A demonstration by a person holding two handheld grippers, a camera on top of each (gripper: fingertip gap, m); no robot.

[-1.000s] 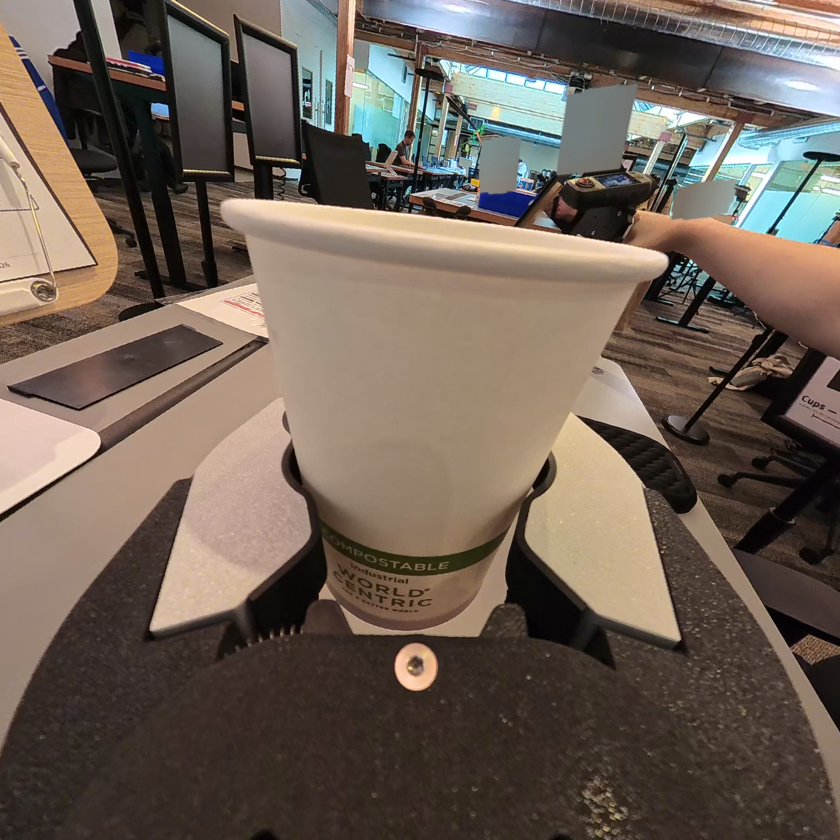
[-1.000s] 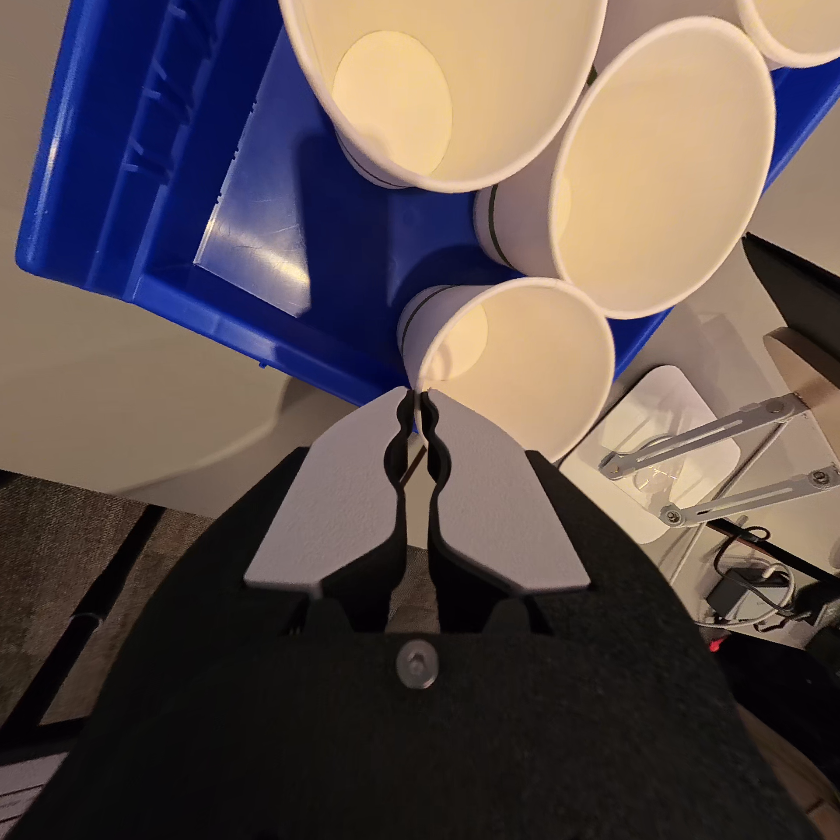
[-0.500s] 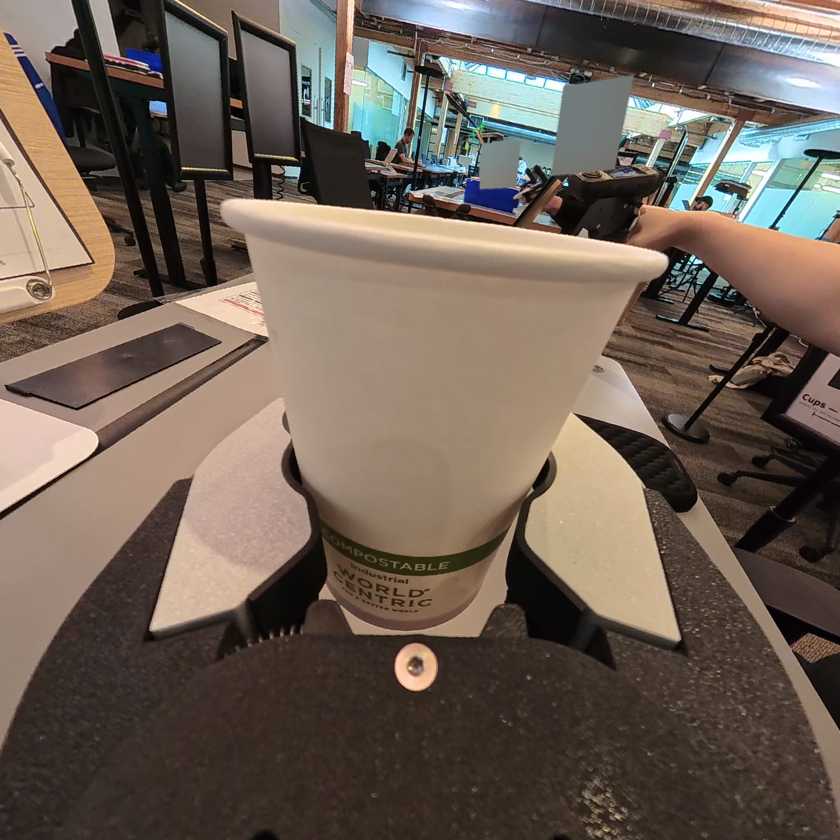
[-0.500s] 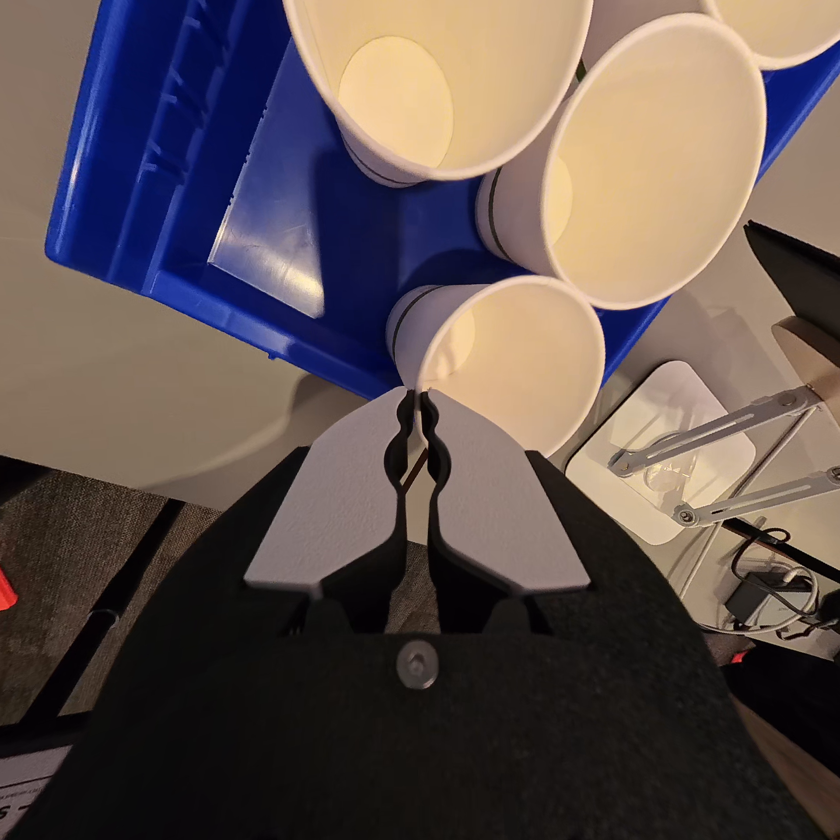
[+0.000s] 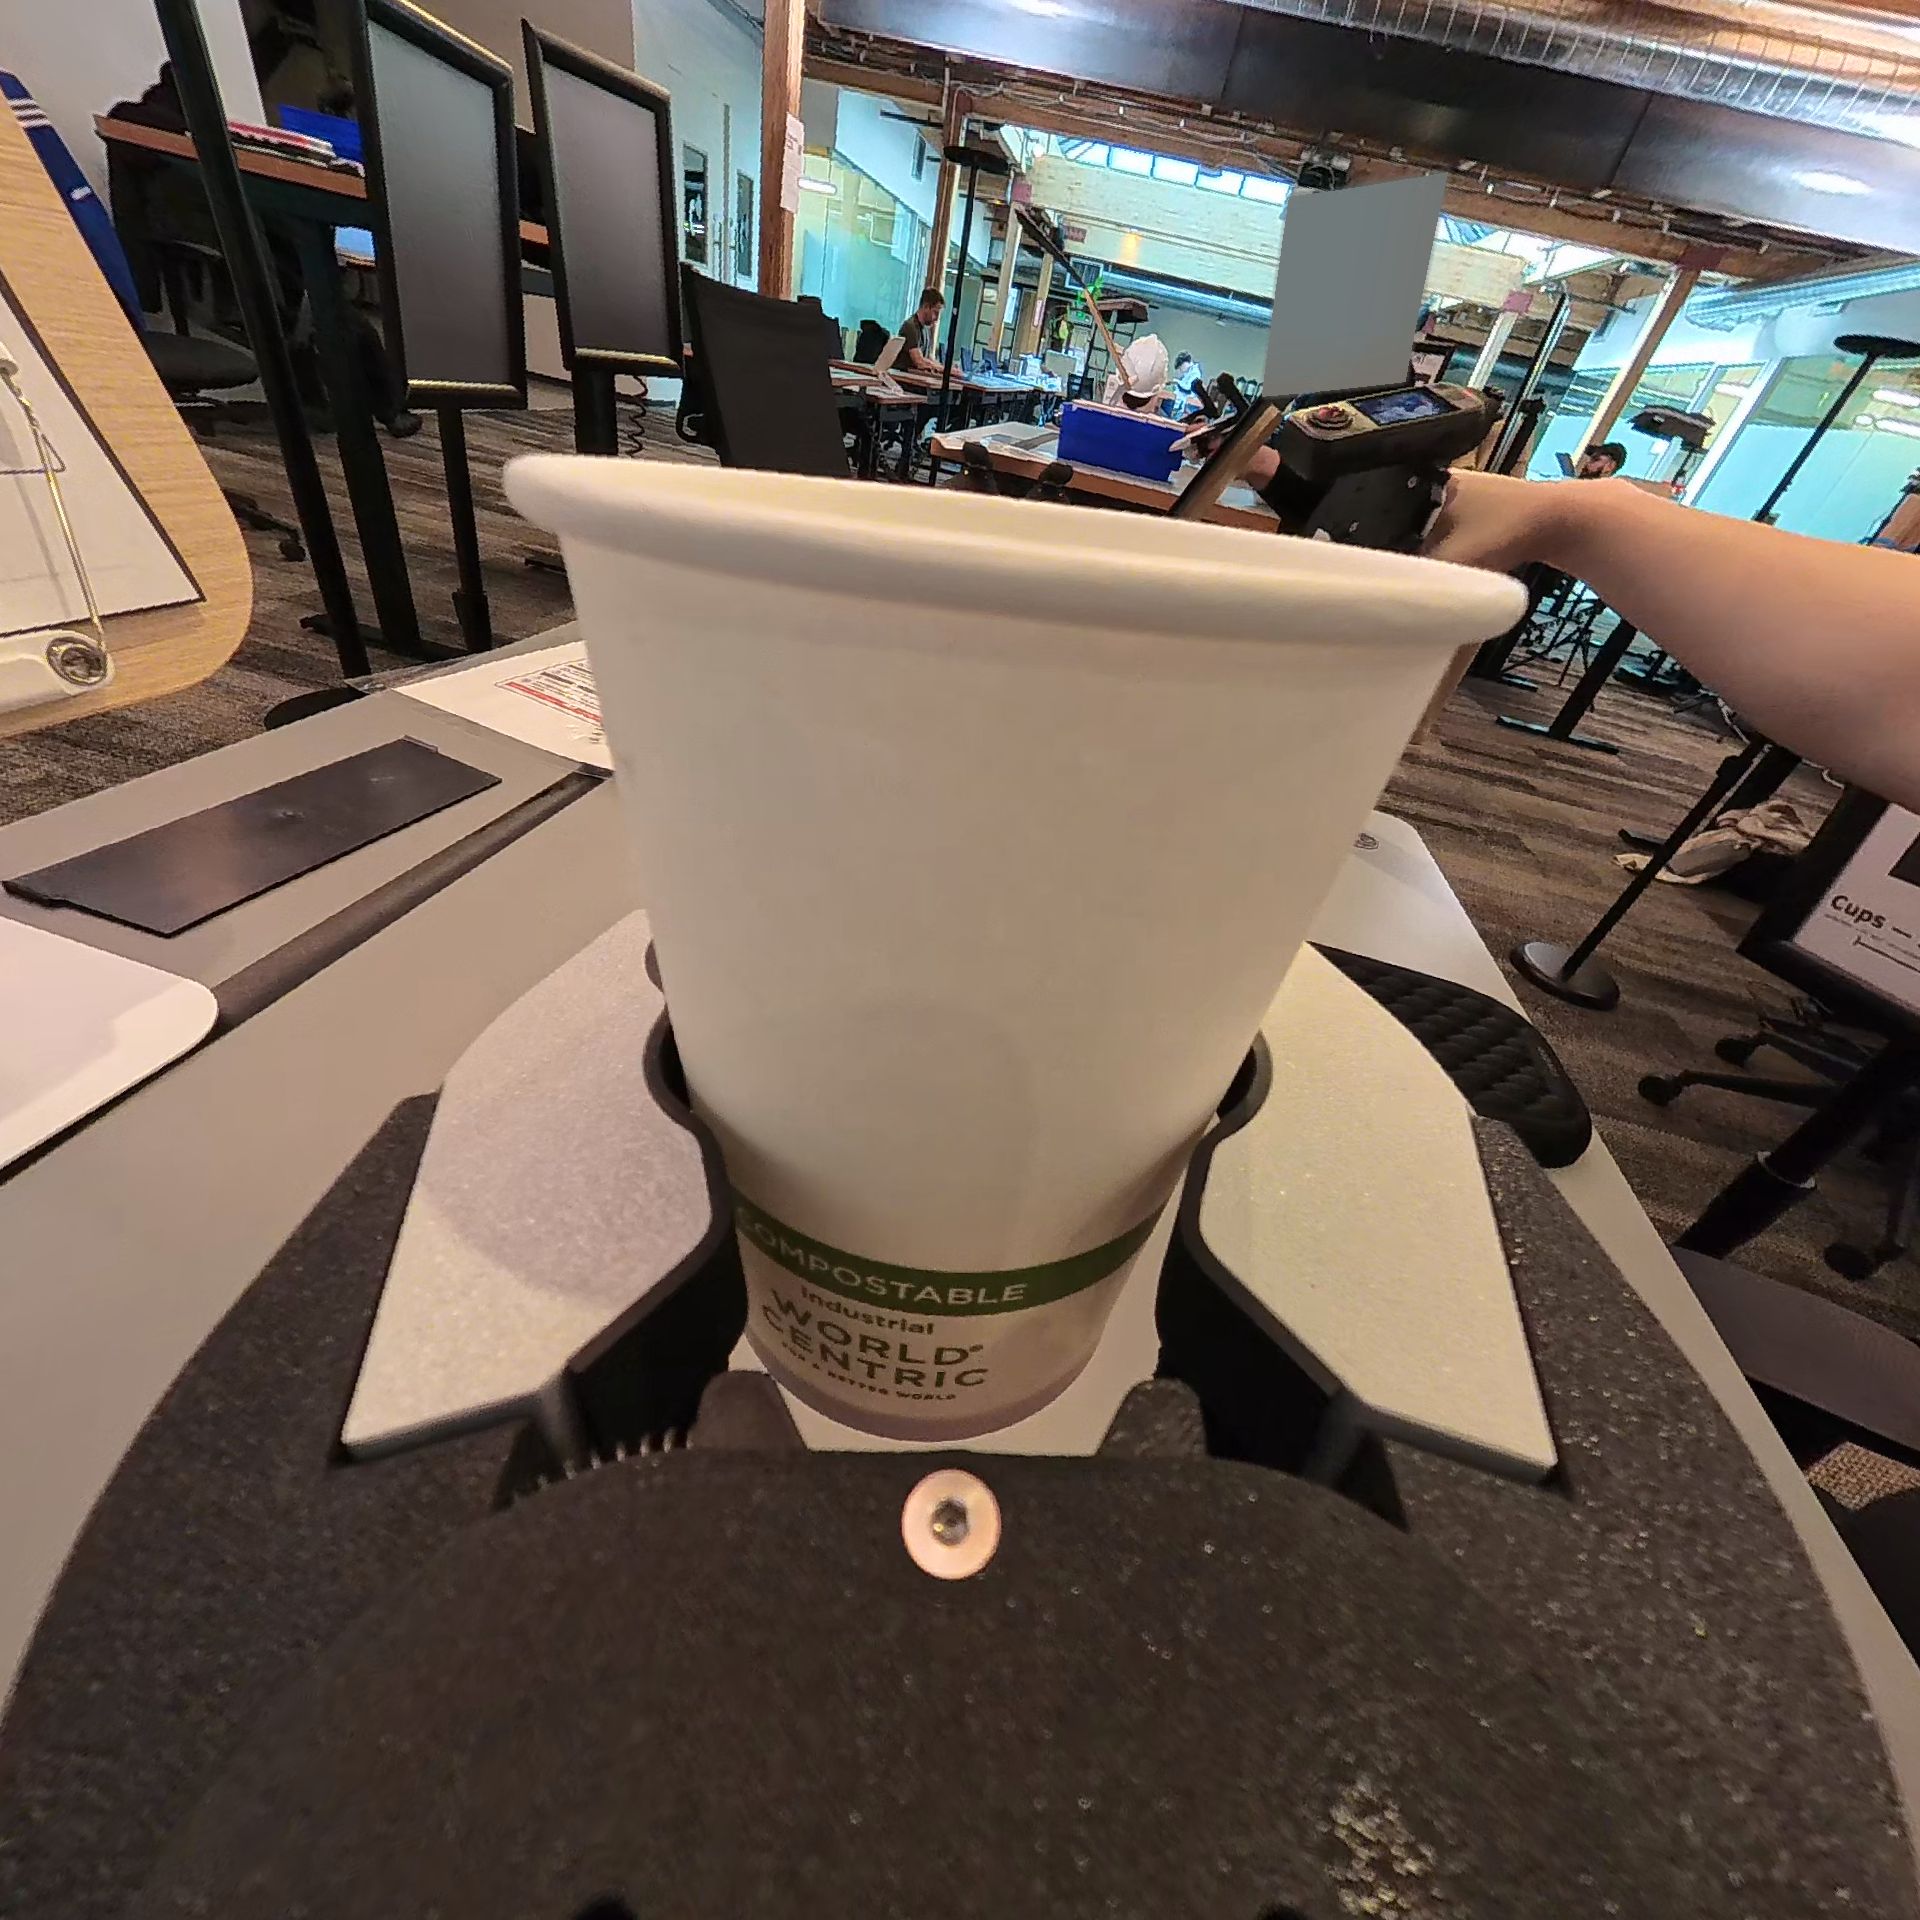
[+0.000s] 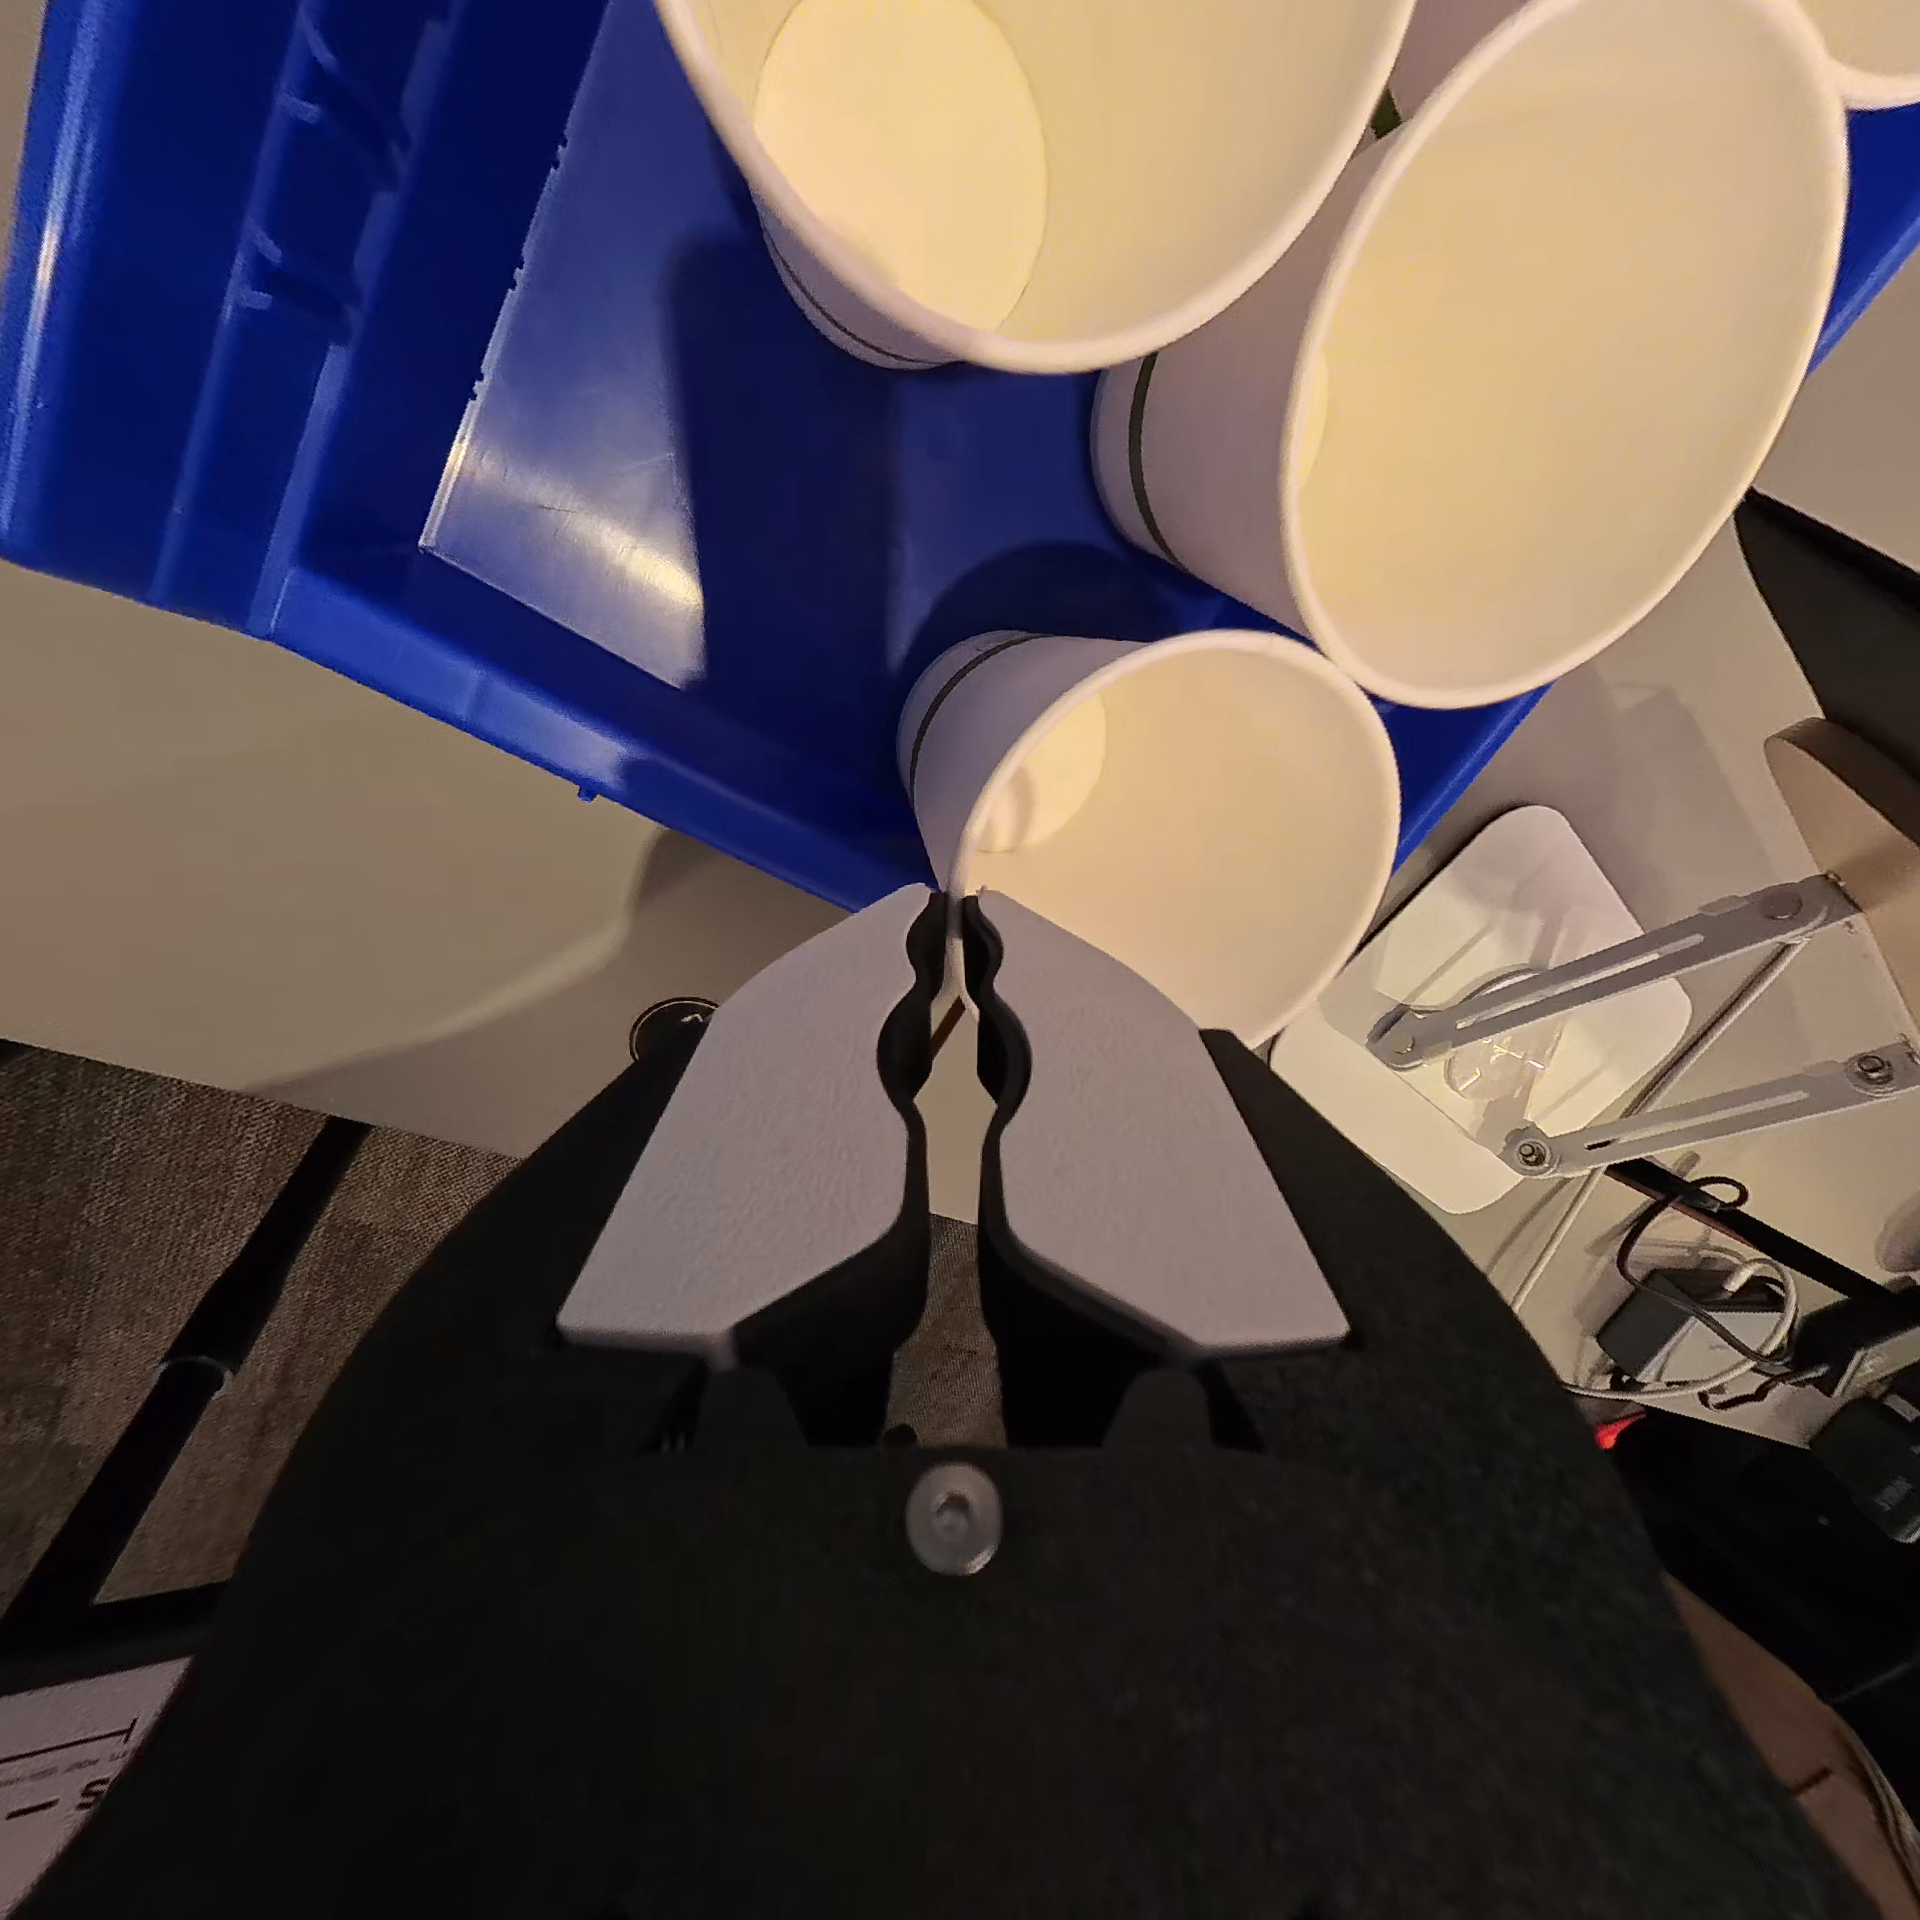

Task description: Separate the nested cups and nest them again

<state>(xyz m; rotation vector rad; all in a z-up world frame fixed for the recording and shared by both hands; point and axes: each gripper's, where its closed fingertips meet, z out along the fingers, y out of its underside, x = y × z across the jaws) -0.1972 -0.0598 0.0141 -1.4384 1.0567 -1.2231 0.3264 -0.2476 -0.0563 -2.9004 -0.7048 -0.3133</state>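
In the left wrist view a white paper cup (image 5: 966,831) with a green band stands upright on the grey table (image 5: 208,1195). My left gripper (image 5: 956,1091) is shut on its lower part, one finger on each side. My right gripper (image 5: 1371,468) shows beyond the cup's rim, held by a hand. In the right wrist view my right gripper (image 6: 956,904) is shut on the rim of a smaller paper cup (image 6: 1174,821), which hangs tilted over the near edge of a blue bin (image 6: 312,416). Two larger open cups (image 6: 997,156) (image 6: 1558,343) stand in the bin.
On the table to the left lie a flat black plate (image 5: 249,842), a white pad (image 5: 73,1039) and a printed sheet (image 5: 530,696). A black woven-pattern piece (image 5: 1475,1049) lies at the right edge. Beside the bin are a white metal bracket (image 6: 1610,987) and cables (image 6: 1683,1320).
The right gripper has shifted slightly over the bin with the small cup still pinched. The left gripper and its cup have not moved.
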